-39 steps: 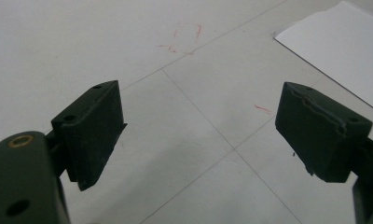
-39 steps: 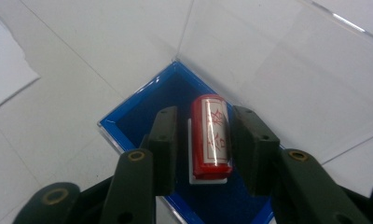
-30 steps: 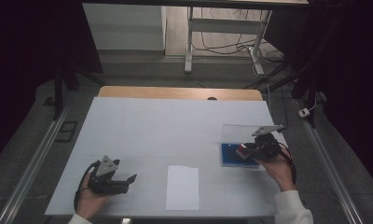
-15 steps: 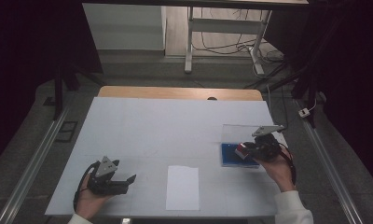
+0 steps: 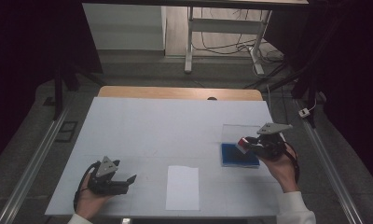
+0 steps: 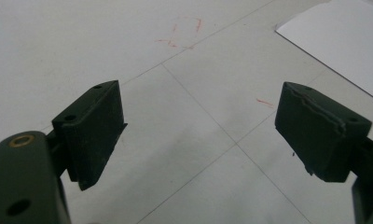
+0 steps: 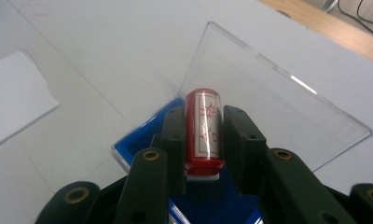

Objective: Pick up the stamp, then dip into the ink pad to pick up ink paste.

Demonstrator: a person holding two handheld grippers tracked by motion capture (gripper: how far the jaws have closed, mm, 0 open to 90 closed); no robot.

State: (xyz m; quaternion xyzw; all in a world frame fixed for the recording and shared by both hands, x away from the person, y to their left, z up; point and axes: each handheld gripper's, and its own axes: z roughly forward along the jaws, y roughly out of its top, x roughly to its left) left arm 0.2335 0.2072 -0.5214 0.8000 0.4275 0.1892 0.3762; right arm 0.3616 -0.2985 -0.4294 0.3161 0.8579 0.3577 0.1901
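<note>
The right gripper (image 5: 245, 144), clamping a small red cylindrical stamp (image 5: 242, 144), edges slightly leftward over the blue ink-pad box (image 5: 239, 156).

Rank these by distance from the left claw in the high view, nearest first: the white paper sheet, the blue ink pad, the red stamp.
From the left claw, at the table's near-left corner:
1. White paper sheet, just to its right, near the table's front edge.
2. Blue ink pad, on the right side.
3. Red stamp, held in the right claw over the pad's far part; close to the pad in rank.
</note>
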